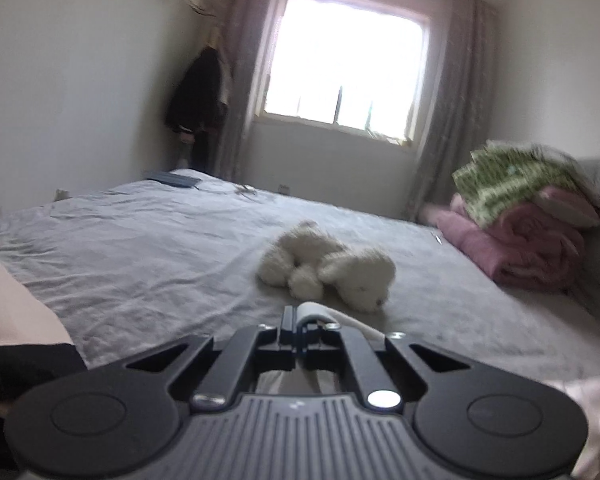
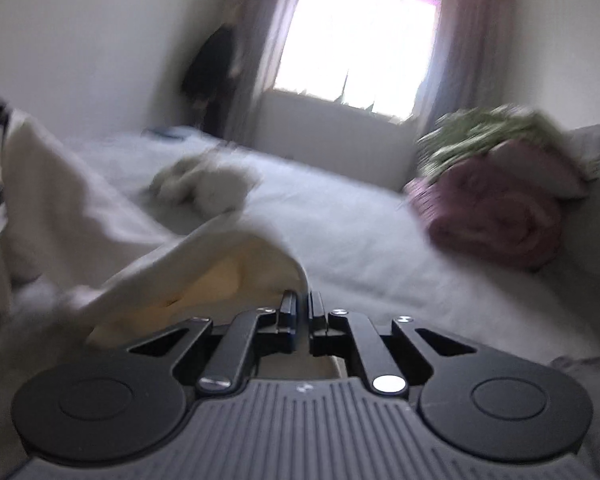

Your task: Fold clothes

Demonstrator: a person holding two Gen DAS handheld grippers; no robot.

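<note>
A cream-white garment (image 2: pixel 204 264) lies bunched over the near part of the grey bed (image 2: pixel 360 240). It rises toward the upper left of the blurred right wrist view. My right gripper (image 2: pixel 303 304) is shut, and a fold of this garment runs into its fingertips. In the left wrist view my left gripper (image 1: pixel 310 314) is shut on a white edge of the garment (image 1: pixel 362 326), and more of the fabric shows beneath its fingers. Pale cloth (image 1: pixel 16 312) fills the lower left corner there, with a dark cuff below it.
A white plush toy (image 1: pixel 328 268) lies on the bed (image 1: pixel 140 240) just beyond the left gripper. Folded pink and green blankets (image 1: pixel 532 216) are stacked at the right against the headboard. A dark coat (image 1: pixel 198 96) hangs in the corner beside the window. A dark flat object (image 1: pixel 174 179) rests at the far bed edge.
</note>
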